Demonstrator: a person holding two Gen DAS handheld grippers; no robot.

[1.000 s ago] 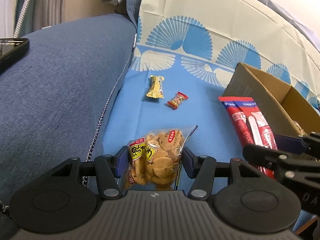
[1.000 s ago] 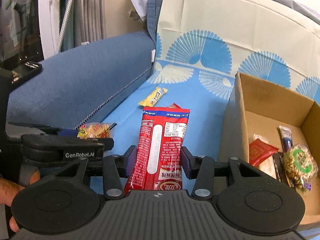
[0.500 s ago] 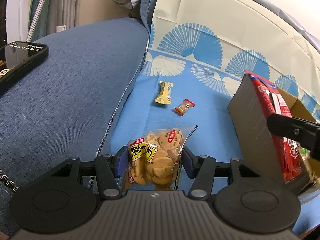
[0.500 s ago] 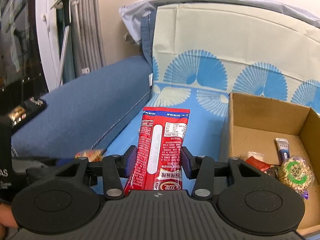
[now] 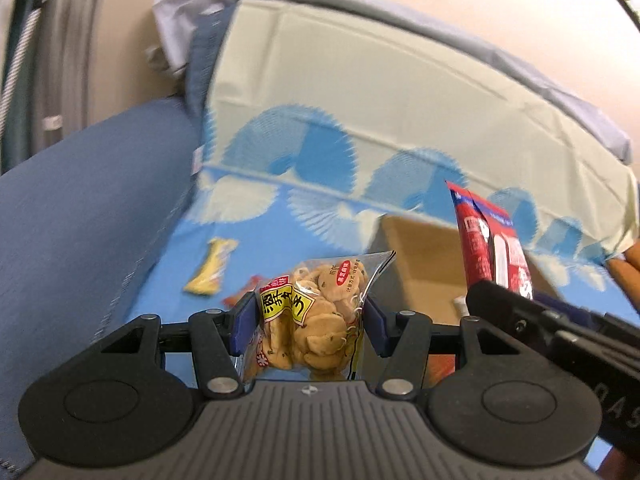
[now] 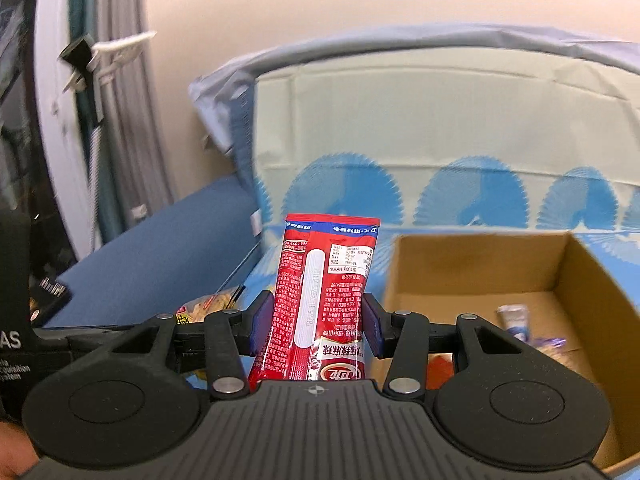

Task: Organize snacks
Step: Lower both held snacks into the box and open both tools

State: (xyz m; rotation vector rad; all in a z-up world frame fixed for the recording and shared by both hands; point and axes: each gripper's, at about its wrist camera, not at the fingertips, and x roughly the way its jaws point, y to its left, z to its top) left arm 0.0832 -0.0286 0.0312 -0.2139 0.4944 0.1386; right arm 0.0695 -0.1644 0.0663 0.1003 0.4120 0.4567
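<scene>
My left gripper [image 5: 306, 322] is shut on a clear bag of brown crackers [image 5: 316, 316], held in the air. My right gripper [image 6: 318, 320] is shut on a tall red snack packet [image 6: 326, 280], held upright left of the open cardboard box [image 6: 580, 276]. The red packet [image 5: 492, 248] and right gripper also show at the right of the left wrist view, over the box [image 5: 416, 248]. A yellow wrapped bar [image 5: 212, 266] and a small red candy [image 5: 240, 294] lie on the blue sheet. The box holds several snacks [image 6: 514, 320].
A dark blue cushion [image 5: 80, 220] runs along the left. A blue sheet with fan patterns [image 6: 472, 196] covers the surface and the backrest. A black phone [image 6: 50, 294] lies on the cushion at the left.
Both grippers have risen and tilted up with their snacks. The right gripper has moved nearer the box; the left gripper has moved toward the box as well.
</scene>
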